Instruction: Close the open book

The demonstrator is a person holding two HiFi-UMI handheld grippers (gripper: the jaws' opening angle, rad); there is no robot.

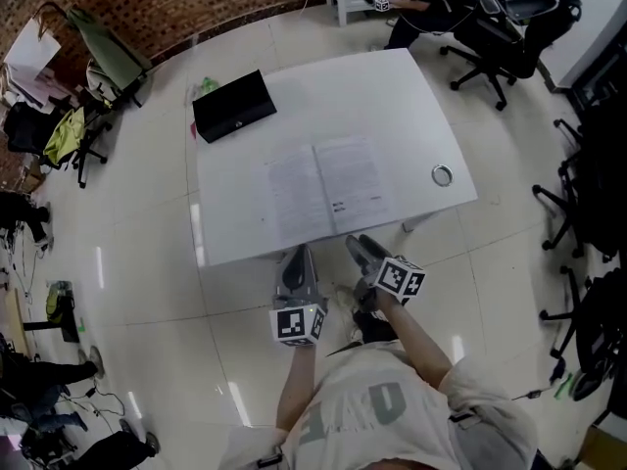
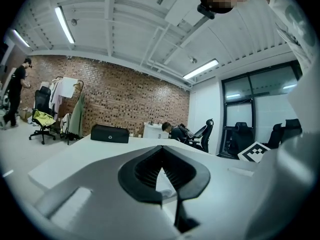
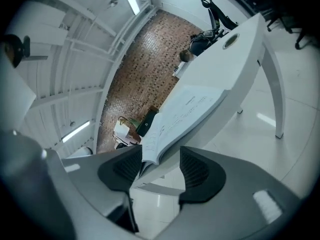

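Matt white paper in the book (image 1: 321,189). Smooth, faintly sheeny white top on the table (image 1: 392,96). Glossy, reflective tiles across the floor (image 1: 147,262). Rough brick on the wall (image 1: 176,8). Shiny metal ring (image 1: 442,175).

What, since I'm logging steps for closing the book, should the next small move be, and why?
Probably ease the right gripper forward so its open fingers take the near page edge of the book, which lies open on the table, ungripped.

Operator wears an off-white short-sleeve T-shirt (image 1: 377,404) with large grey chest lettering; left gripper (image 1: 297,259) and right gripper (image 1: 361,247) are grey-bodied with black ribbed pads (image 3: 197,171), each carrying a black-and-white square-marker cube (image 1: 297,324).
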